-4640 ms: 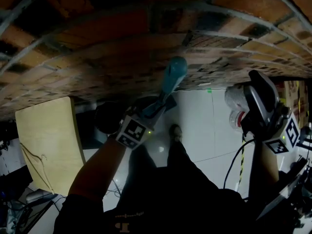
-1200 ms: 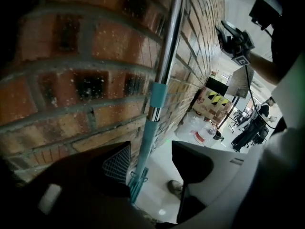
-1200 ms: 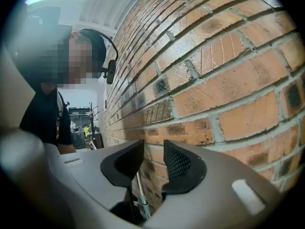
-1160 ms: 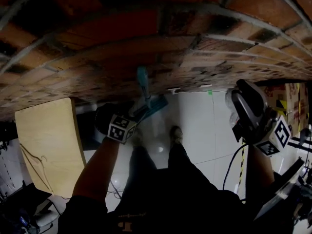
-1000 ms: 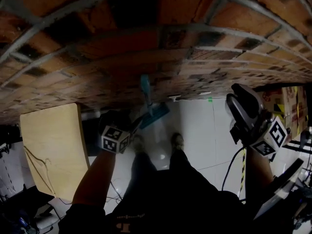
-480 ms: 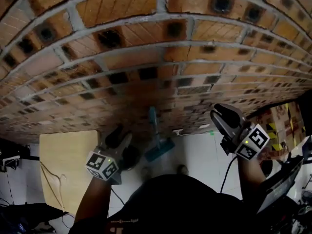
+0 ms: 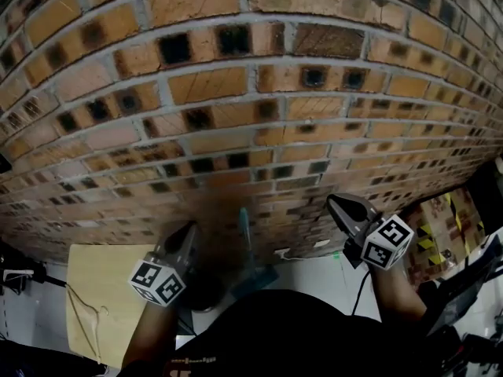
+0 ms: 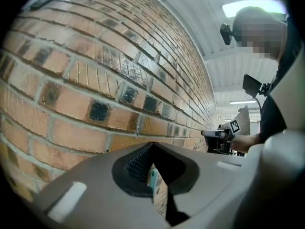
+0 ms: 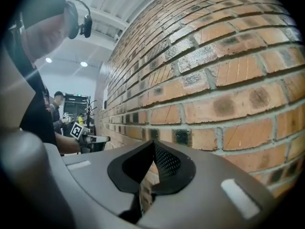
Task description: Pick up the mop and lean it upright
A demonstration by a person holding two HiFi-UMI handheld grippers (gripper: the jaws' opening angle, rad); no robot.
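The fingers point(image 8: 137, 165) of the left gripper point(image 8: 151, 146) are pressed together at their tips with nothing pinched between them. Through the narrow slit below the tips shows only a sliver of teal, the mop point(image 8: 153, 182), standing farther off. The fingers point(image 9: 167, 162) of the right gripper point(image 9: 153, 143) likewise meet tip to tip and hold nothing, with brick showing beyond them. In the head view the left gripper point(image 7: 187, 232) and the right gripper point(image 7: 336, 204) are both raised toward the brick wall point(image 7: 251, 93), well apart from each other. The mop point(image 7: 244, 230) stands between them, touched by neither. Its thin teal handle rises upright against the bricks and its flat head sits low on the floor point(image 7: 314, 259), partly hidden by the person's dark clothing. Each gripper carries its marker cube at the rear, turned toward the camera. A pale wooden board point(image 7: 98, 305) is at the left, near the base of the wall, and a black cable point(image 7: 357, 287) hangs under the right gripper. The wall runs on into a large room — in the right gripper view there are ceiling lights point(image 9: 84, 64) and a person point(image 9: 58, 106) standing far back.
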